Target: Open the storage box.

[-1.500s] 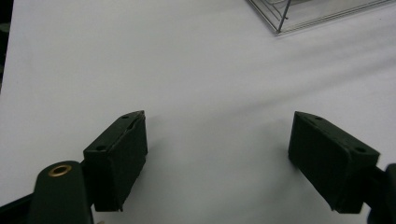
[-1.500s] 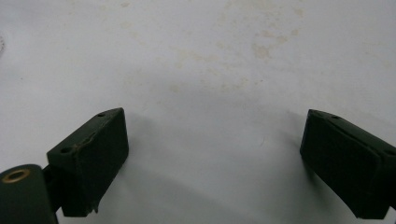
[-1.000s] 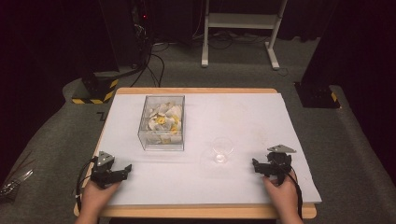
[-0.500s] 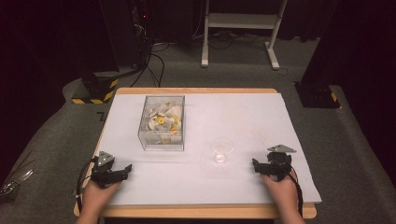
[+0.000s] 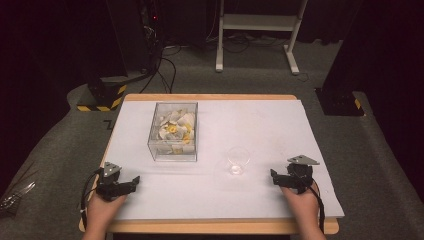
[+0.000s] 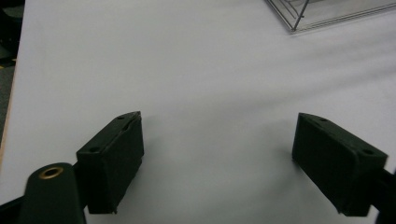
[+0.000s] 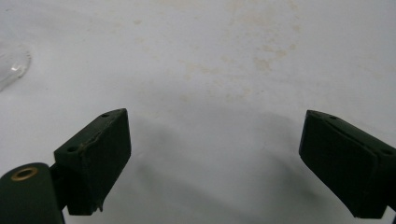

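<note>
Grippers rest at the near edge of the white table sheet [image 5: 280,125], one in each hand, and we describe them left to right. The left gripper [image 5: 131,182] sits low over the sheet with its jaws spread wide and nothing between them; in the left gripper view only bare sheet lies between the fingers [image 6: 112,163], and the corner of the clear box [image 5: 174,131] appears ahead of the fingertips and off to their right. That box, filled with pale and yellow pieces we cannot count, stands well beyond the left fingers. The small clear cup [image 5: 238,160] stands upright between the two grippers, nearer the right one. The right gripper [image 5: 274,176] is likewise spread and empty; in the right gripper view the rim of the cup [image 7: 11,65] shows ahead of the fingers [image 7: 95,158] and off to their left. We judge that no reach has begun. To do the step well, we would steady the box with the left jaws on a wall, keep the right jaws wide until they straddle the target, and close gently, since thin clear plastic tips easily. Count: two grippers, one box, one cup.
</note>
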